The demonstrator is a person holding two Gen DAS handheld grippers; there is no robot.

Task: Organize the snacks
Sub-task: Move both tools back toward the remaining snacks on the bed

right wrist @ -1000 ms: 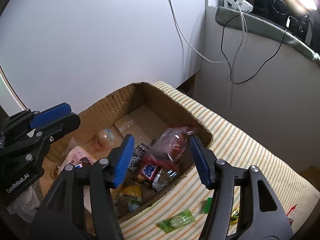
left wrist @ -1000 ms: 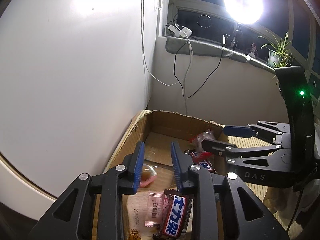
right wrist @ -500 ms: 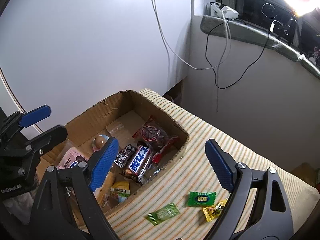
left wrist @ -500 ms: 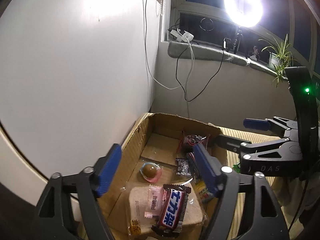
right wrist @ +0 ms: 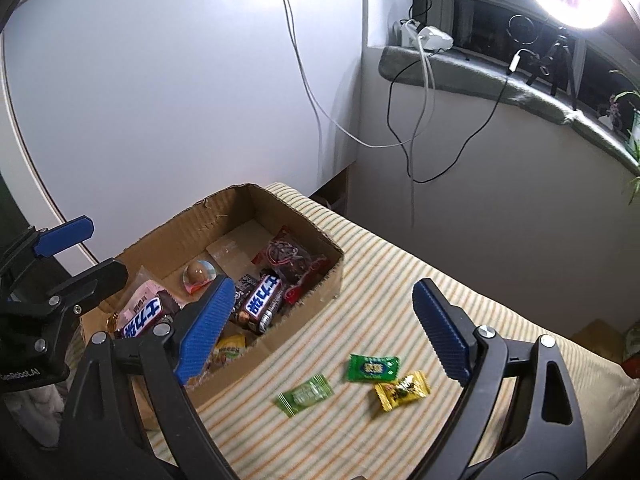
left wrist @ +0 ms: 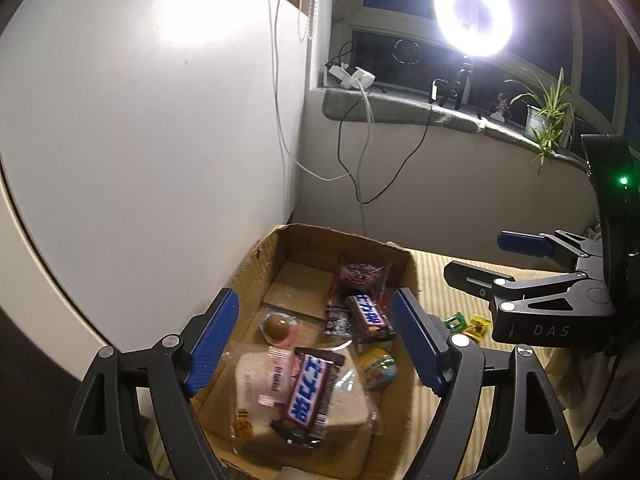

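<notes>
An open cardboard box [left wrist: 256,264] [right wrist: 224,216] sits on a striped cloth and holds snacks: a Snickers bar [left wrist: 308,390], a second one [right wrist: 262,300], a bagged bread slice [left wrist: 252,384], a dark red packet [right wrist: 286,256] and a round jelly cup [left wrist: 276,326]. Three wrapped candies lie on the cloth beside the box: light green [right wrist: 305,394], dark green [right wrist: 373,367] and yellow [right wrist: 402,390]. My left gripper [left wrist: 316,338] is open and empty above the box. My right gripper [right wrist: 320,326] is open and empty above the cloth near the candies.
A white wall panel stands behind the box. Cables [right wrist: 416,120] hang from a windowsill [right wrist: 500,84] with a bright ring light [left wrist: 474,16] and a potted plant [left wrist: 548,108]. The striped cloth [right wrist: 400,280] runs on to the right of the box.
Both grippers opened wide and drew back up from the box. The red packet left the right gripper and now lies in the box. The loose candies came into the right view.
</notes>
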